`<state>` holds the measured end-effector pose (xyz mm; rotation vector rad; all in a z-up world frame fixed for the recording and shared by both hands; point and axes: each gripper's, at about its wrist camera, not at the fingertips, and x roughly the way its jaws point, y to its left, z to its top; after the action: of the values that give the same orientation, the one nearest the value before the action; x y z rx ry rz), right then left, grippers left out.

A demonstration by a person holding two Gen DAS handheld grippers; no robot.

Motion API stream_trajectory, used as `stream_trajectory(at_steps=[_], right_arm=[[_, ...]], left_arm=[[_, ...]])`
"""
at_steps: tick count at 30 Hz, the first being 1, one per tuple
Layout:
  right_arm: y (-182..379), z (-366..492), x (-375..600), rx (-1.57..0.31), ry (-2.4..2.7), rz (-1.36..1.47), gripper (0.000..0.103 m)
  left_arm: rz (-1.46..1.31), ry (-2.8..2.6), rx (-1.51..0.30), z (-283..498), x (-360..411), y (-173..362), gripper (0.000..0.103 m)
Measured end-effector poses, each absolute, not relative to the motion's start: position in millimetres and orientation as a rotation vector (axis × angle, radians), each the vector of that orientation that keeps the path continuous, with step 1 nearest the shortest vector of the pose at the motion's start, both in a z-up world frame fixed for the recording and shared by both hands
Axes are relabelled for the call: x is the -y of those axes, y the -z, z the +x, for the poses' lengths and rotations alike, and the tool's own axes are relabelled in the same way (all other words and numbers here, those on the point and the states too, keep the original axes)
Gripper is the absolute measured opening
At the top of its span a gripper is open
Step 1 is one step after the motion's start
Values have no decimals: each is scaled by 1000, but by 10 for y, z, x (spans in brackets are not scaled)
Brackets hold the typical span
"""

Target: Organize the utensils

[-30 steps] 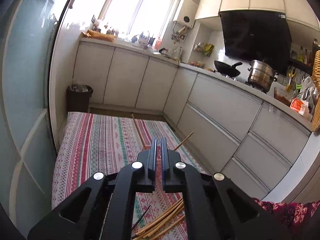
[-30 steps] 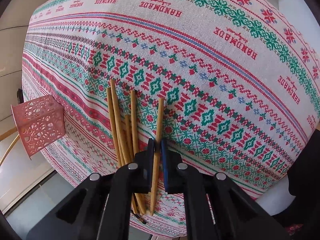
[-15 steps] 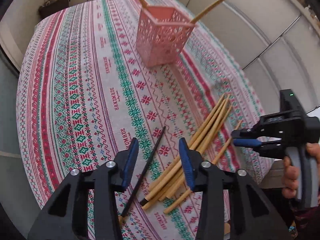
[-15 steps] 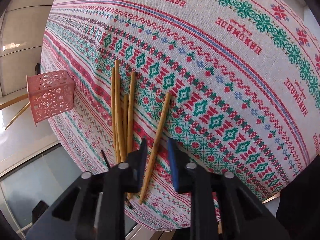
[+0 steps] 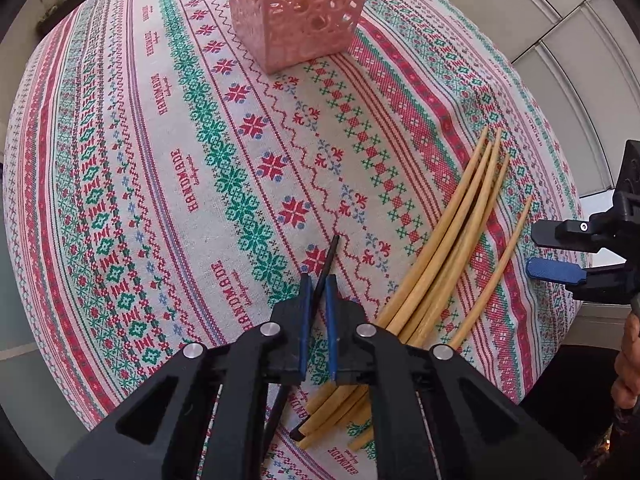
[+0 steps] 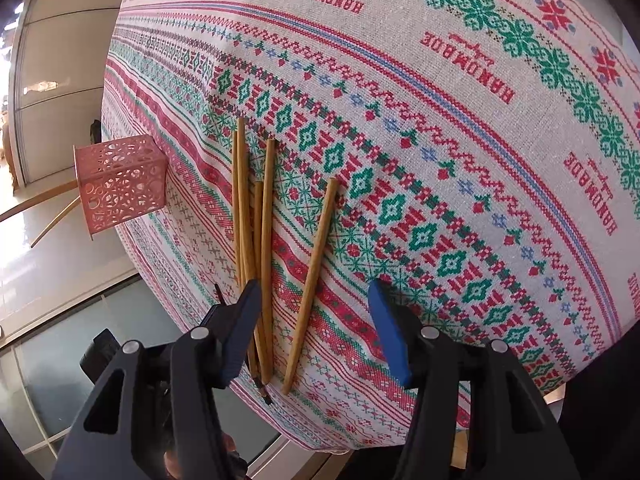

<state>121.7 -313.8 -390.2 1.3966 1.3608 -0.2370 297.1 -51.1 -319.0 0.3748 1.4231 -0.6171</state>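
A black chopstick (image 5: 326, 264) lies on the patterned tablecloth, and my left gripper (image 5: 316, 292) is shut on its middle. Several bamboo chopsticks (image 5: 448, 236) lie in a bundle to its right; they also show in the right wrist view (image 6: 252, 216). One bamboo chopstick (image 6: 310, 284) lies apart, between the jaws of my right gripper (image 6: 314, 300), which is open and empty above it. The right gripper also shows at the right edge of the left wrist view (image 5: 560, 252). A pink perforated holder (image 5: 298, 8) stands at the far side with two bamboo chopsticks (image 6: 44, 204) in it.
The tablecloth (image 5: 120, 160) covers the whole table (image 6: 480, 120). The table's edges are close on the near side and on the right. White kitchen cabinets (image 5: 560, 40) stand beyond the table.
My left gripper tilted down from the kitchen to the table, opened, then shut on the black chopstick. My right gripper opened wide and released the lone bamboo chopstick, which now lies on the cloth.
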Motion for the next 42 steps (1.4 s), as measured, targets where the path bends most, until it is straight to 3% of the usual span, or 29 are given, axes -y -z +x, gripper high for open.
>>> stream_trajectory(at_steps=[7, 17, 21, 24, 28, 36, 37, 42], right_arm=[[3888, 1293, 3122, -1395, 253, 1359, 59], [3854, 1586, 2970, -1437, 369, 1329, 60], [3802, 1760, 2891, -1520, 524, 1267, 49], [3738, 1905, 2774, -1560, 616, 1151, 46], [3614, 1998, 2584, -1532, 689, 939, 17], [3463, 1606, 2544, -1305, 519, 887, 7], [3413, 1559, 2537, -1266, 471, 879, 0], [3137, 1325, 2472, -1144, 376, 750, 0]], left_arm=[[206, 604, -1334, 2936, 329, 3136, 3], [-84, 615, -980, 2427, -312, 1996, 3], [-100, 610, -841, 2192, -471, 1609, 3], [-114, 620, -758, 2087, -604, 1325, 3], [-135, 632, -683, 1972, -700, 1092, 2], [-179, 617, -632, 1852, -813, 974, 2], [-177, 613, -631, 1835, -813, 967, 2], [-172, 599, -631, 1815, -802, 982, 2]])
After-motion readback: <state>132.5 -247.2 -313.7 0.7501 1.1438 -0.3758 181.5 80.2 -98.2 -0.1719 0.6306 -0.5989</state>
